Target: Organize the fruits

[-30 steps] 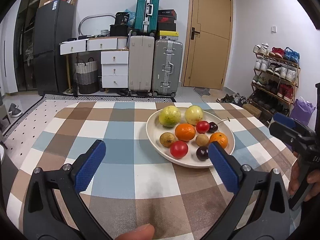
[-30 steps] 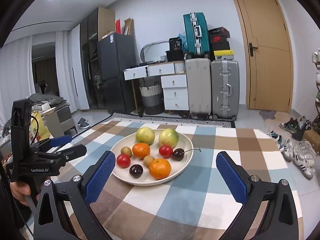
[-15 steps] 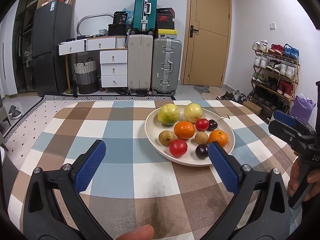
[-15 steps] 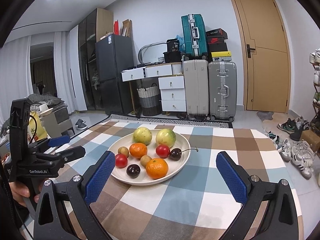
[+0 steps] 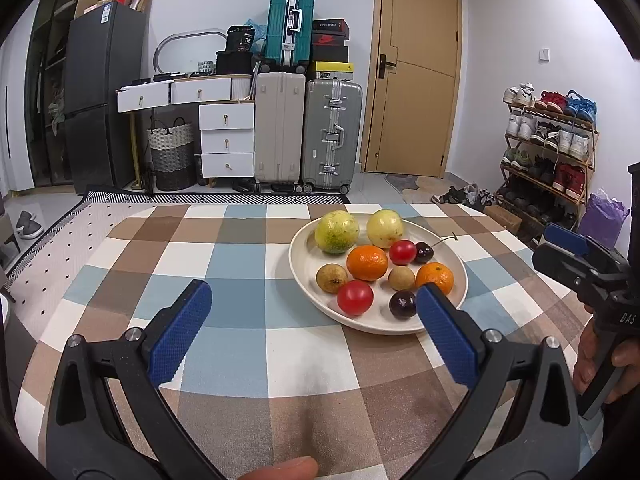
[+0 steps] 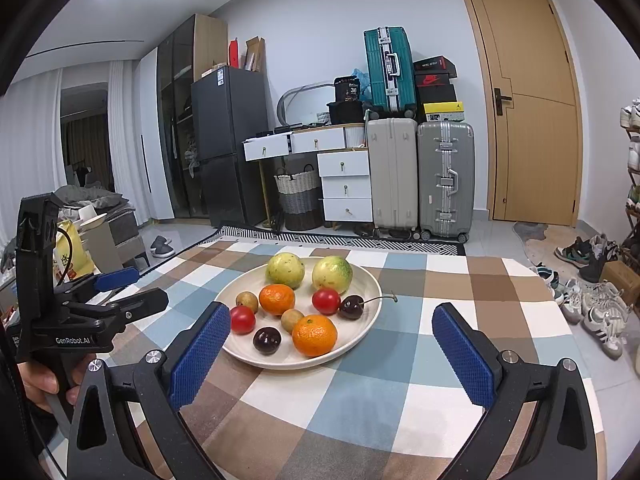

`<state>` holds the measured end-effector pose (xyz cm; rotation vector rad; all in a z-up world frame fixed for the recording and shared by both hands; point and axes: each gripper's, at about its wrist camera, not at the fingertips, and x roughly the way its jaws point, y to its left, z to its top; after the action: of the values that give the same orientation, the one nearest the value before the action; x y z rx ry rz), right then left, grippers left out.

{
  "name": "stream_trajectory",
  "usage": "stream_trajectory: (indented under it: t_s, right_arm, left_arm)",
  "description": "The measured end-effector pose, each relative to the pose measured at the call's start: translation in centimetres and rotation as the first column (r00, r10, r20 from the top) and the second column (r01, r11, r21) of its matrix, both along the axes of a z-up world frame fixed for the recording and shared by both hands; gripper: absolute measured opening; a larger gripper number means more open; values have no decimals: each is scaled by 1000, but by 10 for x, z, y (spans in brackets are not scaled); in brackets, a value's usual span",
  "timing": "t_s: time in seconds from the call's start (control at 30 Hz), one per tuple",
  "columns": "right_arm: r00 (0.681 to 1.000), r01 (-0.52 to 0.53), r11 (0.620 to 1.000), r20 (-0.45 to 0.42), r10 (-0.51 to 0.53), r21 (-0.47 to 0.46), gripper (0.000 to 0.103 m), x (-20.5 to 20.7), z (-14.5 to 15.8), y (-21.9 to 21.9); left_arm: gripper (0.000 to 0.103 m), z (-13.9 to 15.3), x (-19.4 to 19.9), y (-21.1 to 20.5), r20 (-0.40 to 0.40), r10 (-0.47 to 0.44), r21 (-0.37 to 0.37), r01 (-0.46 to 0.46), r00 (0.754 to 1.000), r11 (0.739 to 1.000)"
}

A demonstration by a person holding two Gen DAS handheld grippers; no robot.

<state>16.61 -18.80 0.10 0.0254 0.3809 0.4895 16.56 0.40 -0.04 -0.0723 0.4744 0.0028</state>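
A white plate (image 5: 304, 272) (image 6: 372, 284) on the checked tablecloth holds several fruits: two yellow-green guavas (image 5: 337, 232), two oranges (image 5: 367, 263) (image 6: 314, 335), two red tomatoes (image 5: 355, 297), two brown longans, a dark plum (image 5: 403, 304) and a cherry with a stem (image 6: 352, 307). My left gripper (image 5: 312, 298) is open and empty, just short of the plate's near left rim. My right gripper (image 6: 332, 326) is open and empty, near the plate's front edge. Each gripper shows at the edge of the other's view.
The table (image 5: 240, 264) is covered by a brown, blue and white checked cloth. Behind it stand suitcases (image 5: 308, 132), white drawers (image 5: 226, 140), a dark fridge (image 5: 100, 96) and a door. A shoe rack (image 5: 548, 152) is at the right.
Both grippers have moved slightly nearer the plate. Both stay open and empty; the fruits have not moved.
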Motion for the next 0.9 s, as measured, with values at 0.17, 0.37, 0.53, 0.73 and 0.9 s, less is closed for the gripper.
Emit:
stream_trajectory:
  t_s: [0.17,0.37,0.53,0.73,0.9]
  right_arm:
    - [1000,1,1000,0,-1,0,103,1,0,0]
    - [1000,1,1000,-1,-1,2,103,0,0,0]
    - [1000,2,1000,-1,-2,0,103,1,0,1]
    - [1000,2,1000,-1,-2,0,103,0,0,0]
    - [1000,1,1000,-2,-1,-1,103,1,0,0]
  left_arm:
    - [102,0,-1,0,-2,2,-3,-2,1000,1000]
    - [102,1,-1,-1,-2,6,-5,-6,1000,1000]
    - [102,1,-1,-1,-1,5,-5,-5,1000,1000]
    - [102,1,-1,0,-2,7,-7,-7,1000,1000]
    - [102,0,-1,-1,-2,7,-10,-7,1000,1000]
